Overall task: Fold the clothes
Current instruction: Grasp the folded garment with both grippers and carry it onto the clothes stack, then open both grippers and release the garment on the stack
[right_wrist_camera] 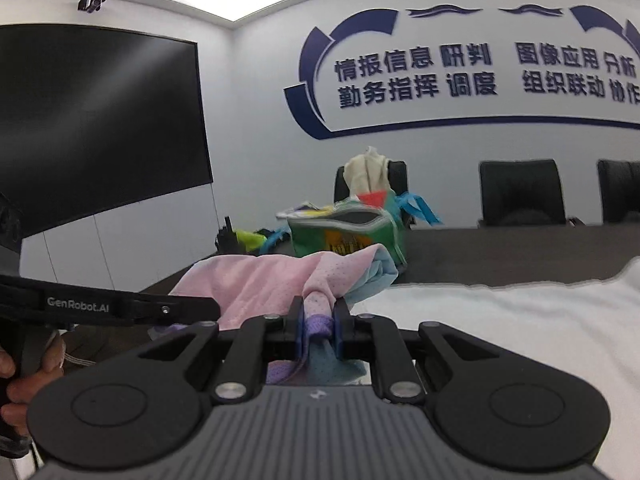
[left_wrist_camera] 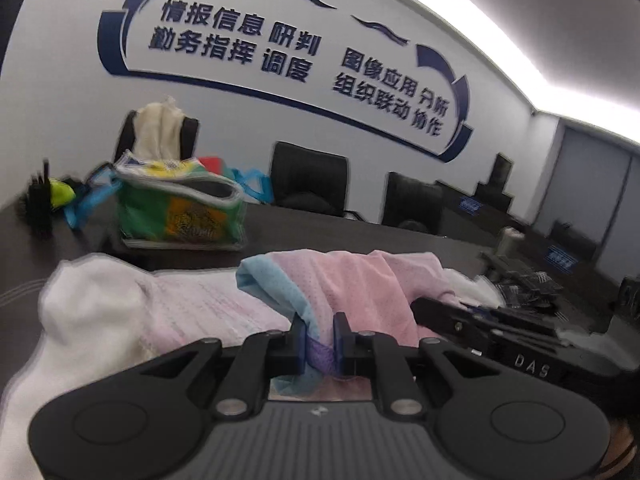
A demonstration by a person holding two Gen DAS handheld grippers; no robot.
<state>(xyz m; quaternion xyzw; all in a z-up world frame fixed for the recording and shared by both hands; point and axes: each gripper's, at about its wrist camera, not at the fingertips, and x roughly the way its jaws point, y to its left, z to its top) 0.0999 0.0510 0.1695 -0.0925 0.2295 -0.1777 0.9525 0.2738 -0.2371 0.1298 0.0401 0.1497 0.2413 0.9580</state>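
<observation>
Both your left claw and right claw are clenched on the pink-and-blue garment, lifted above the tabletop; folding has barely begun, with everything left.

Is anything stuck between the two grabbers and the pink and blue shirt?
No. The left gripper and right gripper are both shut right on the pink and blue garment, fabric pinched between their pads. Nothing visible sits between. The white cloth lies beside it.
</observation>
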